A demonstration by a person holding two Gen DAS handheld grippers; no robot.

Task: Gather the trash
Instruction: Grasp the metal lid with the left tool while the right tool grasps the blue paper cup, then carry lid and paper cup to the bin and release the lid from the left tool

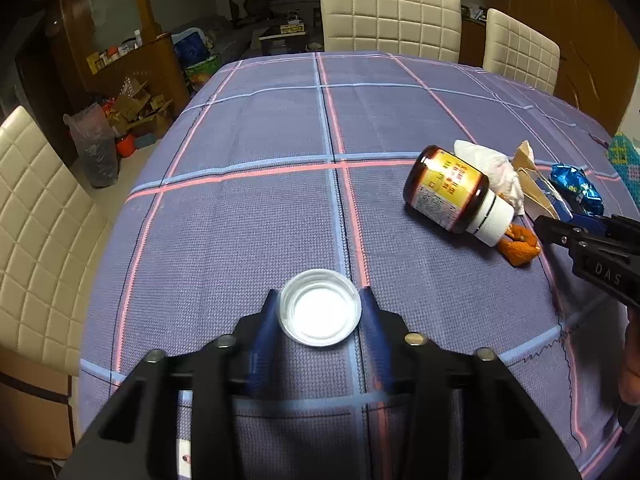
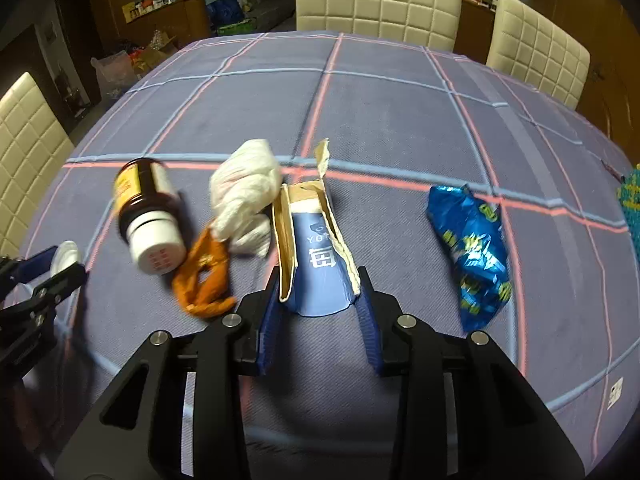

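Note:
My left gripper [image 1: 320, 300] is shut on a white plastic lid [image 1: 320, 312], held between its blue pads just over the checked tablecloth; the lid also shows in the right wrist view [image 2: 66, 256]. My right gripper [image 2: 320, 284] is closed around the near end of a torn blue carton [image 2: 316, 248]. A brown pill bottle [image 1: 456, 194] with a white cap lies on its side; it also shows in the right wrist view [image 2: 148, 216]. Beside it are a crumpled white tissue [image 2: 246, 192], an orange peel [image 2: 204, 276] and a blue foil wrapper [image 2: 472, 248].
The table wears a purple checked cloth [image 1: 260, 132]. Cream padded chairs stand at the far side [image 1: 388, 16] and the left [image 1: 36, 216]. Boxes and bags [image 1: 128, 116] clutter the floor at the far left.

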